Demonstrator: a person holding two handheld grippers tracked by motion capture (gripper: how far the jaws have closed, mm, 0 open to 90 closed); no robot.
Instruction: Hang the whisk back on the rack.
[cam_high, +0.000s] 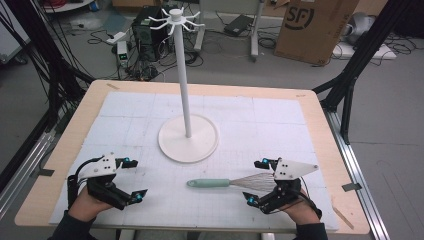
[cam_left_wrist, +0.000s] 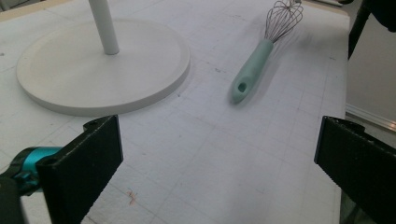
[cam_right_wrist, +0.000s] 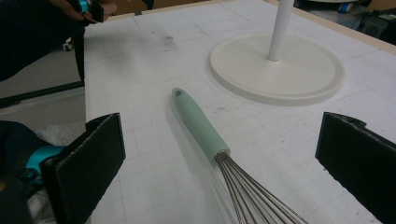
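Nearest the lens, low in the right gripper view: right gripper (cam_right_wrist: 219, 163), jaws spread wide, grasping nothing. Between those jaws, wire end of the whisk (cam_right_wrist: 205, 135) (mint handle pointing toward upper left). In the high view, whisk (cam_high: 227, 183) flat on the white mat (cam_high: 130, 120), lower centre. Lower left: left gripper (cam_high: 134, 179), likewise released, well apart from the whisk. Above centre: stand (cam_high: 188, 137).

Whisk (cam_high: 227, 183) lies flat on the mat (cam_high: 250, 125), before the stand (cam_high: 188, 135), handle pointing left. Right gripper (cam_high: 261, 181) straddles its wires; left gripper (cam_high: 134, 178) well apart at left.
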